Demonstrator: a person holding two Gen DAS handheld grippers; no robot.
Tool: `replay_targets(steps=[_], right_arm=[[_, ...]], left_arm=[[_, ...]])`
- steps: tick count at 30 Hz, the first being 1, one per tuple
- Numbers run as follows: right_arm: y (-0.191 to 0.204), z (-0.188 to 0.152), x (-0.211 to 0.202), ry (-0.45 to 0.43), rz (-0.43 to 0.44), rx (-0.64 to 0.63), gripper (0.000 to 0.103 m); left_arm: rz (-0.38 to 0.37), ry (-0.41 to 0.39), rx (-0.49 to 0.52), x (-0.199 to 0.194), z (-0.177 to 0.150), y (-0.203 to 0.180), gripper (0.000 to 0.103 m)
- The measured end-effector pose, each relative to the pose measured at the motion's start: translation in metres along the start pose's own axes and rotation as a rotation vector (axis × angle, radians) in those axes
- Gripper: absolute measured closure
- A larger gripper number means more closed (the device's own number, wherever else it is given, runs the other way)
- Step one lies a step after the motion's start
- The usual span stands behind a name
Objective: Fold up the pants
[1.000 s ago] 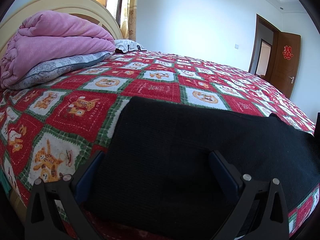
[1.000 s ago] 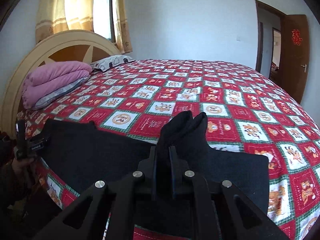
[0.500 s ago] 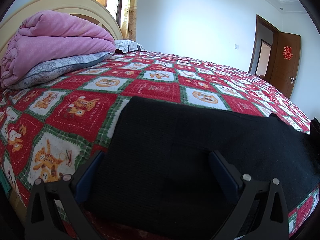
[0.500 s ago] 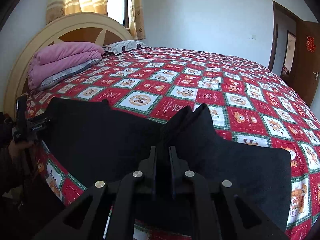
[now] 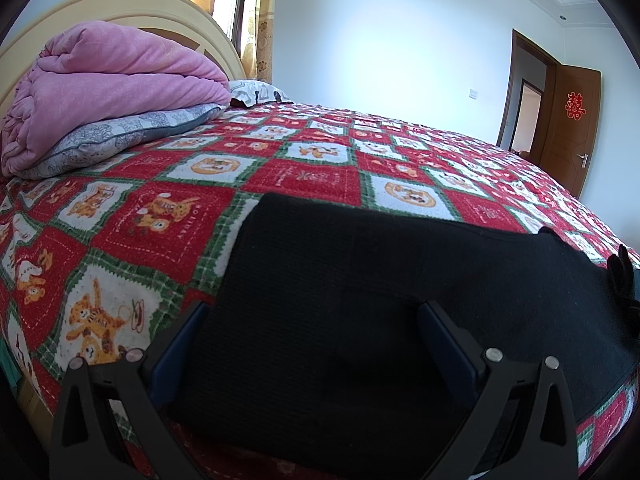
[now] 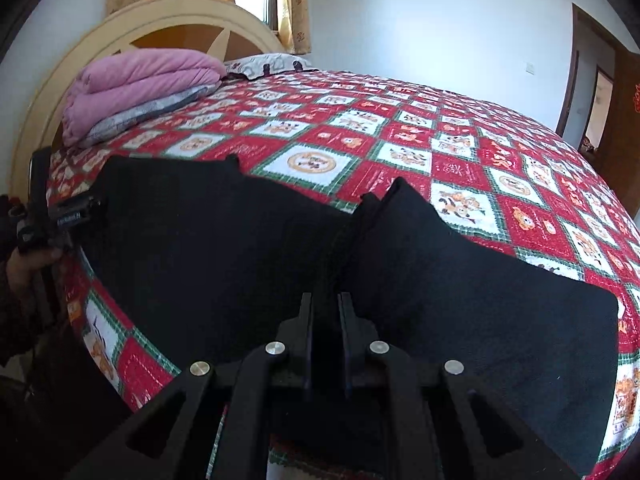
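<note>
Two tools work the black pants point(image 6: 224, 256) along the bed's point(image 6: 460, 148) near edge — right tool point(image 6: 326, 312) clenched on a raised fold, left tool point(image 5: 316, 320) spread wide over flat cloth. Next, likely carry that fold toward the left end.

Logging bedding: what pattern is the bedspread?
Red-and-white checks with green borders and cartoon tigers on the bedspread; clearest in left wrist view.

Pants point(image 5: 360, 300) were matt black ribbed knit cloth. Quilt point(image 5: 168, 216) was stitched printed cotton, slightly rough. Grippers point(image 6: 326, 312) were matt black plastic with shiny metal screws point(image 6: 276, 348). Headboard point(image 6: 132, 28) was painted smooth wood. Door point(image 5: 572, 128) was glossy brown wood.
</note>
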State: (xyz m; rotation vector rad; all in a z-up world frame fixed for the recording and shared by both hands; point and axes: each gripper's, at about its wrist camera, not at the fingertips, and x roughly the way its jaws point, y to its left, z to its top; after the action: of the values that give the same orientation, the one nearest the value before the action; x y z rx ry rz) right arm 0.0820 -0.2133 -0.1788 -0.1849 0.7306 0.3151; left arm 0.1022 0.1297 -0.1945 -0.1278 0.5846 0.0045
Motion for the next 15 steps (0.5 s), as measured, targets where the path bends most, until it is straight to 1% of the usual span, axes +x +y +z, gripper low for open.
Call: replay_targets(steps=[3, 5, 8, 10, 11, 12, 15], right_arm=[[0.002, -0.002, 0.003, 0.013, -0.003, -0.017, 0.092], [0.008, -0.004, 0.003, 0.02, -0.019, -0.065, 0.092], [0.021, -0.007, 0.005, 0.035, -0.058, -0.165, 0.087], [0.028, -0.009, 0.003, 0.035, -0.083, -0.22, 0.082], [0.032, -0.01, -0.001, 0.035, -0.068, -0.237, 0.077], [0.033, -0.011, -0.004, 0.035, -0.035, -0.243, 0.072], [0.028, -0.011, -0.018, 0.04, 0.057, -0.246, 0.07]], left_arm=[[0.0, 0.002, 0.0, 0.0, 0.0, 0.0, 0.0], [0.001, 0.003, 0.0, 0.0, 0.001, 0.0, 0.0], [0.0, 0.004, -0.001, 0.0, 0.001, 0.0, 0.0], [-0.002, 0.011, -0.001, 0.0, 0.002, 0.0, 0.0], [-0.004, 0.014, -0.001, -0.001, 0.003, 0.001, 0.0], [-0.006, 0.017, -0.001, -0.001, 0.004, 0.001, 0.0], [-0.007, 0.018, -0.001, -0.002, 0.008, 0.003, 0.0]])
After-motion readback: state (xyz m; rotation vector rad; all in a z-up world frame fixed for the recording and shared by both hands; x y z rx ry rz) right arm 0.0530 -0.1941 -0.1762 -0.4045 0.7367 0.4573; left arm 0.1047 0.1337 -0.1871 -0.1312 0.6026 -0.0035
